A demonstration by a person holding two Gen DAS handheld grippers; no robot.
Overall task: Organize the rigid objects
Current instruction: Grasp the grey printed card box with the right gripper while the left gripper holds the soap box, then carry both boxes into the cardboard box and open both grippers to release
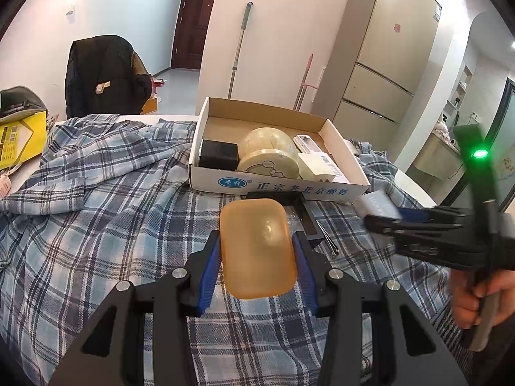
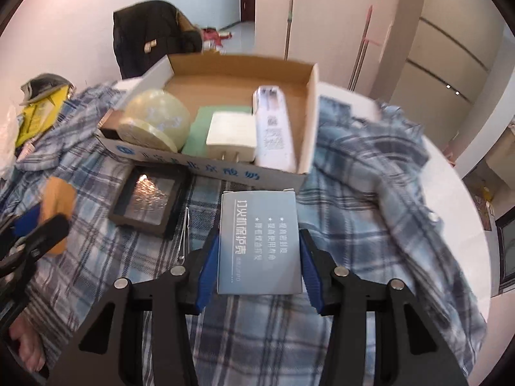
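My left gripper [image 1: 256, 236] is shut on an orange translucent rounded case [image 1: 257, 257], held above the plaid cloth. My right gripper [image 2: 259, 241] is shut on a flat grey box with white print [image 2: 257, 218], its pads pressing both long sides. In the left wrist view the right gripper [image 1: 383, 215] reaches in from the right, just in front of the open cardboard box [image 1: 280, 188]. That box holds a cream dome-shaped object [image 1: 267, 148], a black block [image 1: 219, 154], a white charger [image 2: 231, 135], a white remote-like device [image 2: 273, 125] and a green pad [image 2: 202, 128].
A black frame with clear film [image 2: 151, 199] and thin tweezers [image 2: 185, 234] lie on the plaid shirt [image 1: 96, 209] in front of the cardboard box. A yellow bag [image 1: 19, 141] sits far left. A chair with a black jacket [image 1: 103, 74] stands behind the table.
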